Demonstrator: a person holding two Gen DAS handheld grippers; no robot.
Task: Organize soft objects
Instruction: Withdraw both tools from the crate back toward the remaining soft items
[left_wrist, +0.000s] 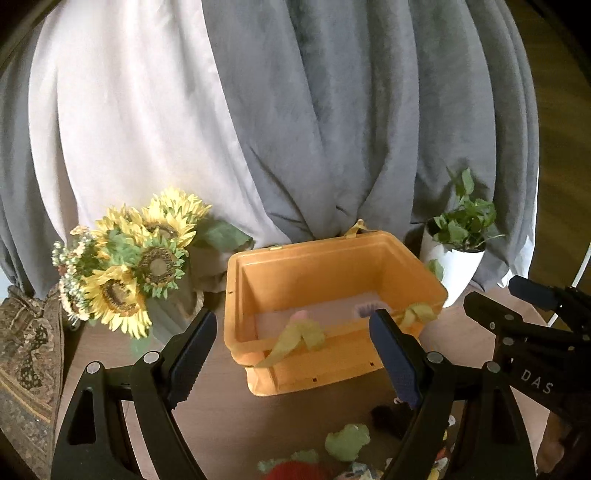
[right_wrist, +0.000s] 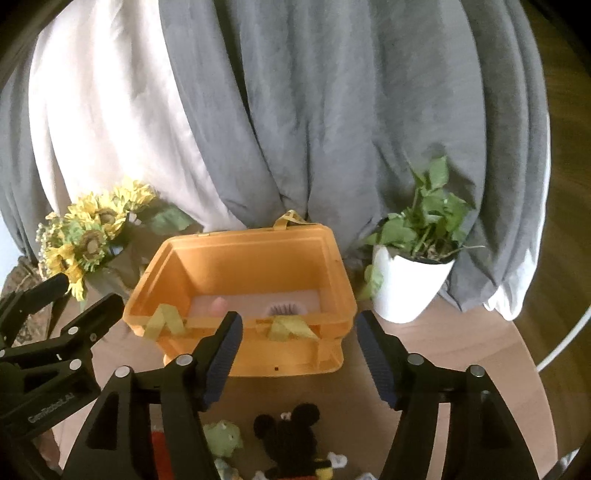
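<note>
Both grippers are hovering over the desk (right_wrist: 461, 354) with nothing in them: the left gripper (left_wrist: 291, 354) is standing with its fingers (left_wrist: 395, 362) spread wide, and the right gripper (right_wrist: 299, 358) is showing a clear gap between its fingers (right_wrist: 225, 354) too. The soft toys are lying in a loose heap at the near edge of the desk, just below the grippers: a black crocheted mouse (right_wrist: 291, 439), a pale green plush (right_wrist: 221, 439) and something red (left_wrist: 295, 472) that is mostly cut off. The orange bin (right_wrist: 251, 266) is sitting beyond them, with something pink (right_wrist: 218, 305) and a small lash-like piece (right_wrist: 286, 309) already lying on its floor. From where I am standing, the danger is the crowding: the toys are touching one another, so a pinch on the mouse is likely to be catching a neighbour as well, or only a thin limb that slips free over the desk. The two grippers are also working close side by side and could be knocking together. A low carry could be snagging the yellow ribbons (right_wrist: 164, 323) tied on the bin's near rim, and a wide swing could be tipping the potted plant (right_wrist: 413, 273) or the sunflowers (left_wrist: 136, 258) standing beside the bin.
</note>
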